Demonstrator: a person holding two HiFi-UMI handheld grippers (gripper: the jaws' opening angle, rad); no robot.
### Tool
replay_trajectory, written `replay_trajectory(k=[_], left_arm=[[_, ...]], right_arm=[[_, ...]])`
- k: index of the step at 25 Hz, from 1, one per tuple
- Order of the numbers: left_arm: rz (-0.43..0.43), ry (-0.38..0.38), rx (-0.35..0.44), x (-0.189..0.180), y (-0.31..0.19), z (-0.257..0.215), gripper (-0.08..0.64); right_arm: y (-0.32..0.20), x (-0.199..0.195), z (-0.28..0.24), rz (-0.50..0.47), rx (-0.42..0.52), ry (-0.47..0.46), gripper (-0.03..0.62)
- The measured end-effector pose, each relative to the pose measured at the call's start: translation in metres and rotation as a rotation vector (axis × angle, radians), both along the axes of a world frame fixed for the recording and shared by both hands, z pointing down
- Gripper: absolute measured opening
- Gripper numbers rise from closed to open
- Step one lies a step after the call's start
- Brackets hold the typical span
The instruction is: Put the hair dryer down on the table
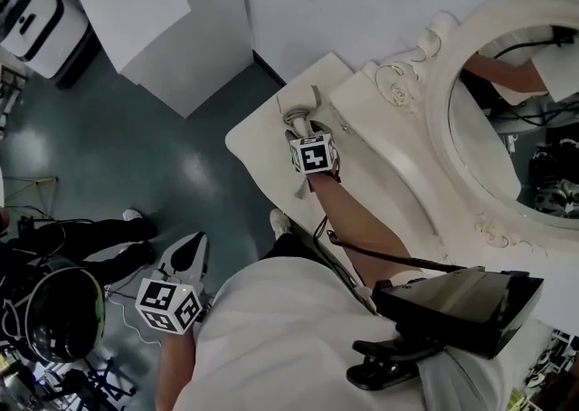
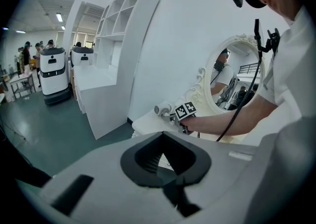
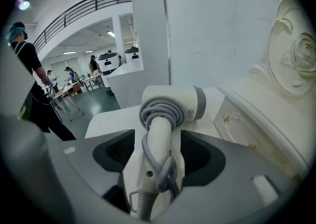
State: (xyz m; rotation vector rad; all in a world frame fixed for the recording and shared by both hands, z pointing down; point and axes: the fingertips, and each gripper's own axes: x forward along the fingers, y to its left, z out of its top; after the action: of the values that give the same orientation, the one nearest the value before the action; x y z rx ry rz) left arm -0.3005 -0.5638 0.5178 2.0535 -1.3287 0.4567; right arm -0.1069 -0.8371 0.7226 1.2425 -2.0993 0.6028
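Observation:
A white hair dryer (image 1: 301,109) with a grey cord wound round its handle lies on the small white table (image 1: 258,142), its handle pointing back at me. In the right gripper view the dryer (image 3: 170,102) fills the middle. Its handle runs between the jaws of my right gripper (image 3: 160,154), which is open, with a gap showing on each side of the handle. From the head view that gripper (image 1: 303,131) sits at the table's far end. My left gripper (image 1: 192,246) hangs low at the left over the floor, shut and holding nothing.
An ornate white mirror frame (image 1: 425,83) stands along the table's right side. A white cabinet (image 1: 154,11) is at the back left, with white wheeled robots (image 1: 36,11) beyond it. Another person's legs (image 1: 99,242) and cables lie on the green floor at the left.

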Motion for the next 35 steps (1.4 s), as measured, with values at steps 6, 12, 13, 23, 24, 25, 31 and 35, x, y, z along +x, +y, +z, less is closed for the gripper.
replay_trajectory(k=[6,12,13,23,24,25,31,35], left_arm=[[0.024,0.007,0.018,0.011,0.015,0.000,0.003],[0.055,0.017,0.037,0.019,0.036,-0.006,0.003],[0.060,0.017,0.041,0.020,0.039,-0.006,0.003],[0.074,0.047,0.082,0.028,0.098,-0.006,0.003],[0.073,0.053,0.082,0.027,0.106,-0.005,0.003],[0.073,0.059,0.081,0.026,0.114,-0.004,0.003],[0.104,0.077,0.060,0.023,0.163,0.006,0.003],[0.131,0.085,0.064,0.026,0.181,0.011,0.003]], right_arm=[[0.017,0.014,-0.021,0.020,0.033,-0.008,0.291],[0.048,0.028,-0.044,0.026,0.072,-0.011,0.286],[0.053,0.030,-0.047,0.026,0.076,-0.011,0.282],[0.125,0.039,-0.088,0.011,0.154,-0.005,0.146],[0.135,0.038,-0.093,0.010,0.162,-0.005,0.128],[0.146,0.037,-0.097,0.007,0.168,-0.007,0.111],[0.220,0.028,-0.112,-0.032,0.158,-0.032,0.002],[0.268,0.024,-0.115,-0.078,0.138,-0.031,0.001]])
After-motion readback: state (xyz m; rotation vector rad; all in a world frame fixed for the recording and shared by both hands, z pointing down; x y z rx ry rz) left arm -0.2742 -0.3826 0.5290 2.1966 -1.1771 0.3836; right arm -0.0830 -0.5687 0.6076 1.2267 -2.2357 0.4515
